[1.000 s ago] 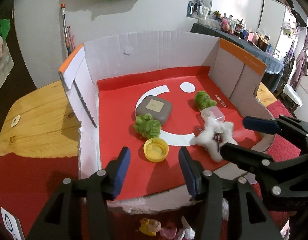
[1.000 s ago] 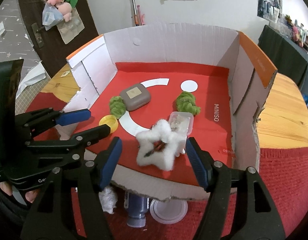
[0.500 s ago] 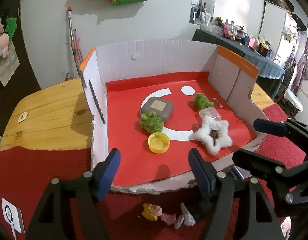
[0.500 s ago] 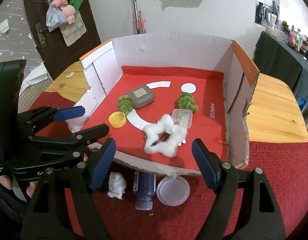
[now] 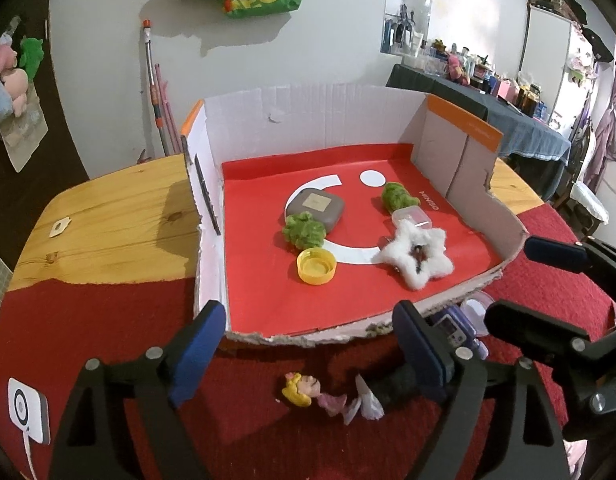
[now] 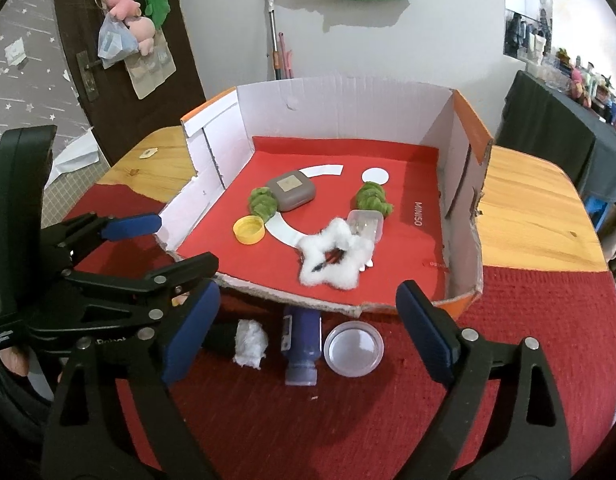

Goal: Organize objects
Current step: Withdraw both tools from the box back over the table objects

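Observation:
A cardboard box (image 5: 308, 128) (image 6: 340, 108) with a red floor holds a white fluffy star (image 5: 414, 252) (image 6: 334, 254), a yellow cap (image 5: 316, 267) (image 6: 249, 230), a grey case (image 5: 316, 208) (image 6: 294, 191), two green tufts (image 5: 304, 232) (image 5: 396, 197) and a small clear container (image 6: 366, 224). In front of the box on the red cloth lie a purple bottle (image 6: 302, 346), a clear lid (image 6: 354, 349), a white cotton wad (image 6: 250, 342) and a small doll figure (image 5: 308, 390). My left gripper (image 5: 308, 348) and right gripper (image 6: 308, 332) are both open and empty, held back from the box front.
The wooden table (image 5: 108, 220) (image 6: 528, 216) shows on both sides of the box, with a red cloth (image 6: 348, 420) over its front. A white device (image 5: 28, 410) lies at the near left. The right gripper's arm (image 5: 568, 320) shows at the right of the left wrist view.
Both grippers have pulled back out of the box toward the near edge. The white star stays on the box floor. The objects in front of the box have come into view.

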